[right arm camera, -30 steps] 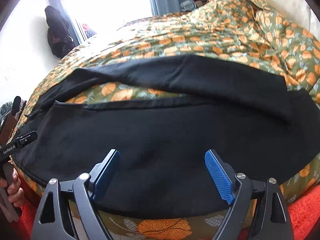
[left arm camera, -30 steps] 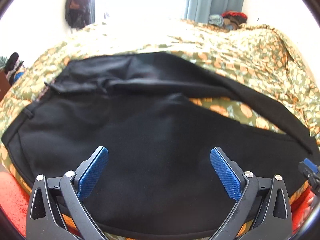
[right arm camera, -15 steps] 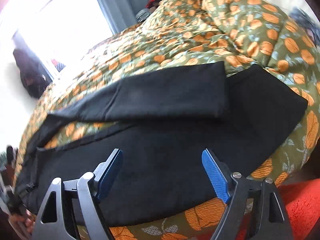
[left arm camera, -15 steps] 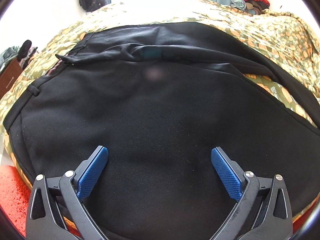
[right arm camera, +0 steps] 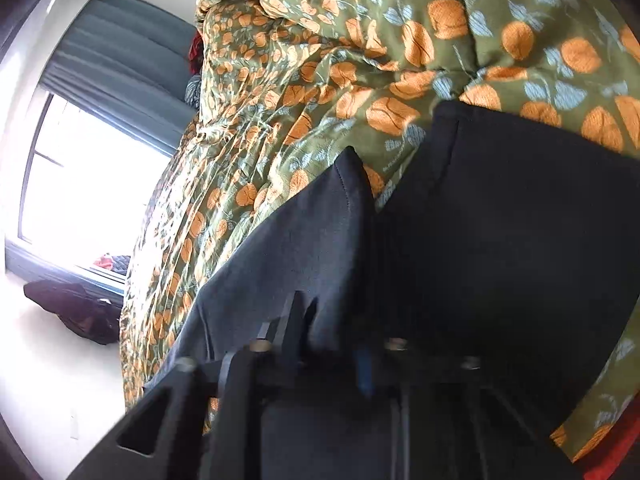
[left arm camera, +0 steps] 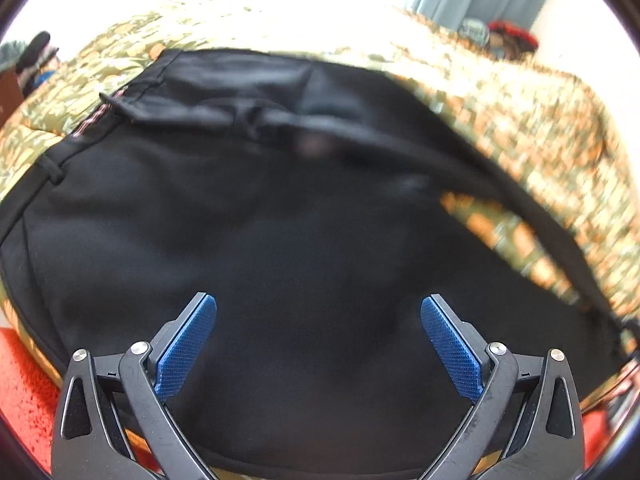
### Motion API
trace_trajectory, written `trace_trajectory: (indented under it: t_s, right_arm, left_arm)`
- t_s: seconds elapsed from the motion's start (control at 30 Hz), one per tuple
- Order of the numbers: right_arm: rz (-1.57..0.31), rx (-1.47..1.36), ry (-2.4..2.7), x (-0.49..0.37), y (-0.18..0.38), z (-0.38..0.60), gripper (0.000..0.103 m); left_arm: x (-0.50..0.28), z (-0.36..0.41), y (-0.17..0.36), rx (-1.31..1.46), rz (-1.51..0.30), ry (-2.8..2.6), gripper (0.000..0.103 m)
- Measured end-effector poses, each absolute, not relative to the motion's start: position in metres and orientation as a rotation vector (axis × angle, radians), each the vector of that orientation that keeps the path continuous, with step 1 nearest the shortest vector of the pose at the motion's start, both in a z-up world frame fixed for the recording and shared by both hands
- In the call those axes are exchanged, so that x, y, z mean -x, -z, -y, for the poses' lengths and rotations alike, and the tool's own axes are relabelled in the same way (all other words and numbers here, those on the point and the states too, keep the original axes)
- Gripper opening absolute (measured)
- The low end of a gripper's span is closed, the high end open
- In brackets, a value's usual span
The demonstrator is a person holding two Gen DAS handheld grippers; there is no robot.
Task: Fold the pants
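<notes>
Partly blurred right gripper [right arm camera: 332, 344] on pants [right arm camera: 500, 240]

The left claw [left arm camera: 319, 334] is made of matte black plastic. Each of its two fingers ends in a flat blue pad [left arm camera: 186, 352] with a fine grid texture. Behind each pad there is a round silver screw [left arm camera: 140, 347], and a second screw sits further out on each side. The outer parts of the frame have long triangular holes, and the black arms show small scratches. The right claw [right arm camera: 328, 344] is the same black plastic, but here it is blurred and in shadow. Pale round screws [right arm camera: 259, 346] and a thin strip of blue are visible on it.
</notes>
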State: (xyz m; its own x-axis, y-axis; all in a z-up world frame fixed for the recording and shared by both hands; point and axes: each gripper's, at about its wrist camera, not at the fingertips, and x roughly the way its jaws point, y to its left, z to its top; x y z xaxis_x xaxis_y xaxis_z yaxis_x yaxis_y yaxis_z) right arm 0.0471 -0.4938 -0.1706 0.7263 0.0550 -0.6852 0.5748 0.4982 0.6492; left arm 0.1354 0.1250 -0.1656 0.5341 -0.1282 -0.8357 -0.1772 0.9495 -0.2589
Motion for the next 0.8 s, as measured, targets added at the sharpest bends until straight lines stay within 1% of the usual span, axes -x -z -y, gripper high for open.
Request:
trace_trajectory:
  t_s: [0.07,0.17,0.23,0.37,0.5,0.63,0.7,0.73,0.77,0.8]
  right_arm:
    - [-0.671,-0.976,0.264,-0.046,0.144,0.496,0.013]
    - [-0.618,-0.839,0.113,-0.043,0.094,0.482,0.013]
    - [-0.594,-0.754,0.017,-0.035,0.063,0.467,0.013]
    - [-0.557,-0.627,-0.12,-0.012,0.018,0.44,0.013]
    - [-0.519,-0.595,-0.239,0.022,-0.004,0.422,0.013]
    - [-0.497,-0.624,-0.343,0.058,-0.004,0.42,0.013]
    - [-0.504,-0.645,-0.38,0.072,-0.001,0.423,0.013]
    - [-0.51,-0.652,-0.396,0.076,0.001,0.425,0.013]
    - [-0.517,-0.657,-0.41,0.079,0.003,0.427,0.013]
    - [-0.527,-0.657,-0.412,0.081,0.006,0.43,0.013]
  left_arm:
    - [-0.153,-0.135,0.144,0.396,-0.976,0.009,0.102]
    - [-0.194,-0.146,0.123,0.487,-0.955,0.062,0.102]
    - [-0.228,-0.149,0.124,0.565,-0.981,0.101,0.102]
    - [-0.279,-0.151,0.144,0.695,-1.057,0.071,0.102]
    - [-0.307,-0.147,0.16,0.813,-1.115,0.115,0.102]
    - [-0.318,-0.149,0.169,0.878,-1.127,0.154,0.102]
    - [-0.324,-0.152,0.172,0.894,-1.126,0.16,0.1]
    - [-0.324,-0.156,0.173,0.907,-1.128,0.162,0.089]
    - [-0.325,-0.158,0.175,0.92,-1.136,0.173,0.052]
    - [-0.327,-0.161,0.177,0.928,-1.156,0.197,0.026]
